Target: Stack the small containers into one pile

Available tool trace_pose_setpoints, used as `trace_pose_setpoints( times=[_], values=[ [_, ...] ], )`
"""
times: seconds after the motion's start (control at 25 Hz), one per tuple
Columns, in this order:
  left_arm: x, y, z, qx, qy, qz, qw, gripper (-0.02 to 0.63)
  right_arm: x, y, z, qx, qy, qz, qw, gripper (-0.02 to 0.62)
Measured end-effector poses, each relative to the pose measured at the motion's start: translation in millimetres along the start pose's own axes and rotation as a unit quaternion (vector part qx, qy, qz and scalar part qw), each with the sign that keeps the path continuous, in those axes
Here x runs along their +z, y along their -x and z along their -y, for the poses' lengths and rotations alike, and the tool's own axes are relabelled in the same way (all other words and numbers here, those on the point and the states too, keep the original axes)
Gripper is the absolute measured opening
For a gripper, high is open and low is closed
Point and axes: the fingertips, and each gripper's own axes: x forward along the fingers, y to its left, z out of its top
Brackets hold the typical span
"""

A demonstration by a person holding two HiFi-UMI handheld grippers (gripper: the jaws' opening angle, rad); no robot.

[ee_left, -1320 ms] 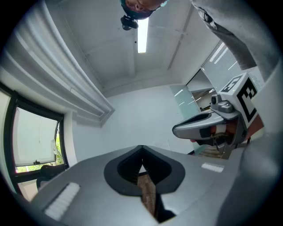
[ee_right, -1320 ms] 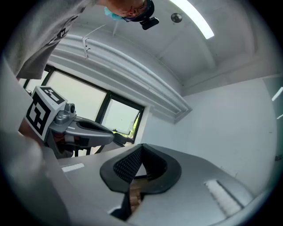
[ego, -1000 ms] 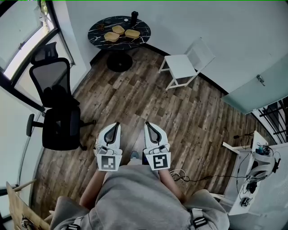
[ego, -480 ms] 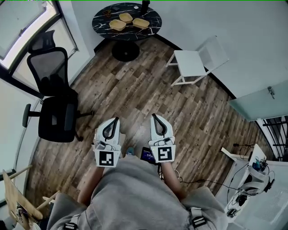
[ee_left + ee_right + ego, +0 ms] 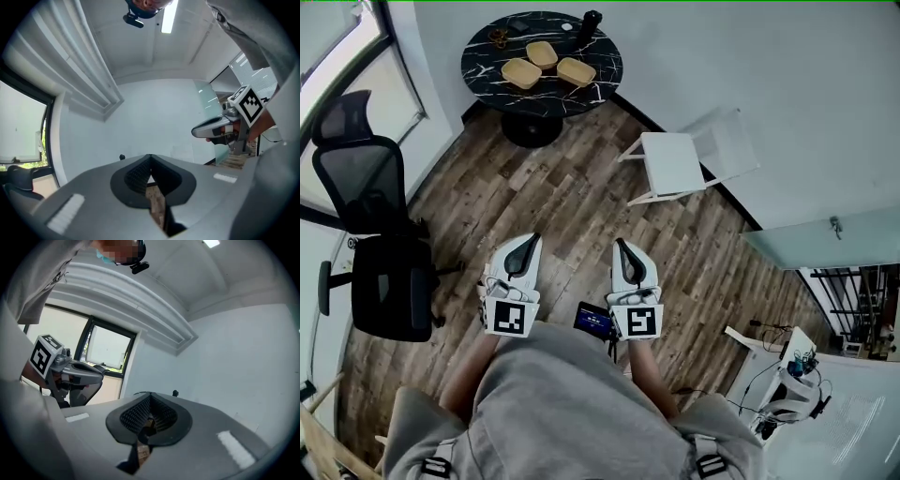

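Left gripper (image 5: 530,246) and right gripper (image 5: 623,251), both closed on nothing, point toward three containers (image 5: 542,54) lying side by side on the far round table (image 5: 487,58), well apart from both, nearer the left gripper.

Three small tan containers (image 5: 542,54), shallow and rounded-rectangular, none stacked. They lie near one another, apart, on the round black marble table (image 5: 483,70), far from the person.

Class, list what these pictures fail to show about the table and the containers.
Head view: the three containers on the table are too small to show contents or depth.
Head view: a small dark item near them is too small to identify.
Left gripper view: the left gripper hides the table with its own body.
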Motion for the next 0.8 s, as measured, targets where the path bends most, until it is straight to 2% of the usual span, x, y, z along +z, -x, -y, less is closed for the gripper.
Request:
trace_pose_setpoints(
  times=[0.12,0.28,0.52,0.64,0.8],
  values=[
    [-1,-46,-43,-0.005,0.003,0.011,0.9999,0.0,14,-60,21,-0.01,0.016,0.0,1.0,0.015],
    [-16,-103,-95,-0.013,-0.015,-0.006,0.9998,-0.001,24,-122,44,-0.017,0.012,0.008,1.0,0.015],
    [-37,-181,-134,-0.016,0.002,-0.04,0.9991,0.0,-8,-199,104,-0.043,-0.019,-0.012,0.999,0.015],
    [-53,-222,-149,-0.012,0.012,-0.06,0.9981,0.0,-25,-251,130,-0.035,-0.028,-0.018,0.999,0.015],
    [-54,-292,-172,0.002,0.009,-0.082,0.9966,0.0,-39,-339,172,0.001,-0.033,-0.015,0.999,0.015]
  ],
)
